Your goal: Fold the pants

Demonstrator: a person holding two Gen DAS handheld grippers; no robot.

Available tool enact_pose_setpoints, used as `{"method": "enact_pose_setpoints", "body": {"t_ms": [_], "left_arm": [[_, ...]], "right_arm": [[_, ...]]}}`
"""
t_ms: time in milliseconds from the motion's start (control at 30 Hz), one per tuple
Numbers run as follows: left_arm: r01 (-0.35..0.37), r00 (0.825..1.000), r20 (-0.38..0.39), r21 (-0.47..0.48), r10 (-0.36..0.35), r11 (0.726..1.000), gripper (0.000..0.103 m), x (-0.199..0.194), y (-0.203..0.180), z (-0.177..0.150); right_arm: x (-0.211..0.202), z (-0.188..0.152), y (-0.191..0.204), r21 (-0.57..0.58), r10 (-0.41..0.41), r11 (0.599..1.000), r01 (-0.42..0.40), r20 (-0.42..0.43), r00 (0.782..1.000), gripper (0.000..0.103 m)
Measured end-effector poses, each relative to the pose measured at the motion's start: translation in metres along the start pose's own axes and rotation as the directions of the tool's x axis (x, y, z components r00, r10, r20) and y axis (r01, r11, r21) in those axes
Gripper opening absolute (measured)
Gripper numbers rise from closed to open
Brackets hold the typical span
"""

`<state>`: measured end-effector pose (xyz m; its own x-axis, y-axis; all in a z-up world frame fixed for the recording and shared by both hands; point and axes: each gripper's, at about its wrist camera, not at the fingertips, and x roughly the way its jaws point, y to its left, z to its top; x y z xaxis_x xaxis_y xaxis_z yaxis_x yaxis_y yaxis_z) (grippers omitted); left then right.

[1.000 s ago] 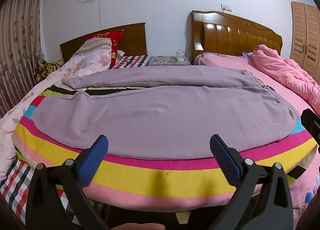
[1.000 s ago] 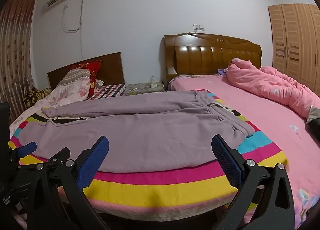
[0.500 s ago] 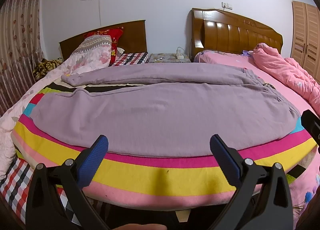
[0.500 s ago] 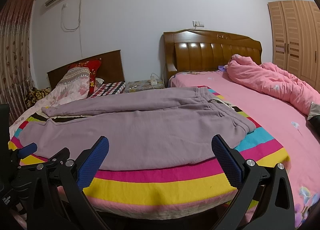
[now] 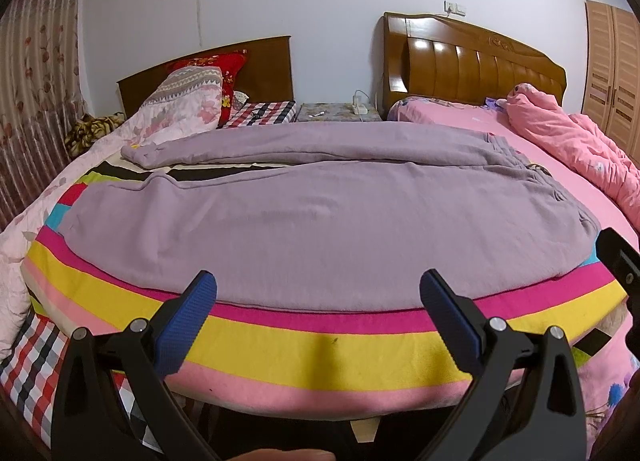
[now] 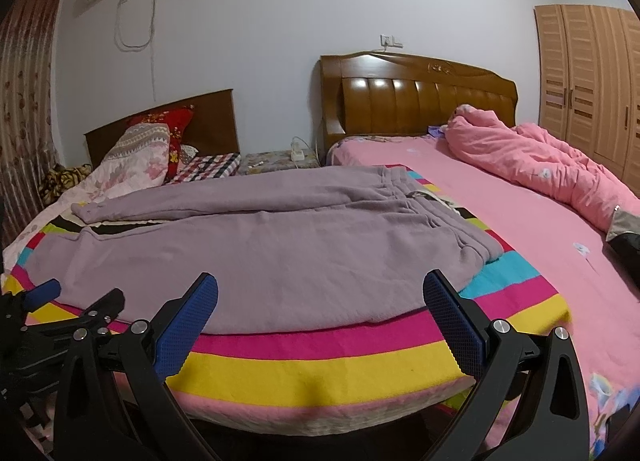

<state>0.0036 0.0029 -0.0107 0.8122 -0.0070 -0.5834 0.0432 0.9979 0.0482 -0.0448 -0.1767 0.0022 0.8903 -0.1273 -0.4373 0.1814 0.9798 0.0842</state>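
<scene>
**Handheld grippers: appearance**

Left gripper [image 5: 318, 295]: black angular plastic frame, silver round screws at the joints, blue cross-hatched fingertip pads [image 5: 188, 327].
Right gripper [image 6: 320, 297]: matching black frame, silver screws, blue textured pads [image 6: 454, 325].

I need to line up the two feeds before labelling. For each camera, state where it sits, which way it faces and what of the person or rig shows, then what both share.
Left wrist: on the left tool, at the bed's near edge, facing the headboards across the purple pants; its open blue fingers, a fingertip at the bottom edge and part of the right tool show.
Right wrist: on the right tool, further right, facing the same way; its open fingers and the left tool at lower left show.
Shared: pants, striped blanket, pink quilt.
</scene>
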Motion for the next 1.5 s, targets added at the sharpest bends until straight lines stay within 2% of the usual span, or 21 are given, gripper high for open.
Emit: {"method": "enact_pose_setpoints", "body": {"t_ms": [1500], "left_arm": [[-0.002, 0.999, -0.054, -0.008, 0.002, 1.000, 0.102, 0.007, -0.001, -0.007]], "right_arm": [[0.014, -0.007, -0.008, 0.016, -0.022, 1.000, 0.023, -0.069, 0.997, 0.099]]}}
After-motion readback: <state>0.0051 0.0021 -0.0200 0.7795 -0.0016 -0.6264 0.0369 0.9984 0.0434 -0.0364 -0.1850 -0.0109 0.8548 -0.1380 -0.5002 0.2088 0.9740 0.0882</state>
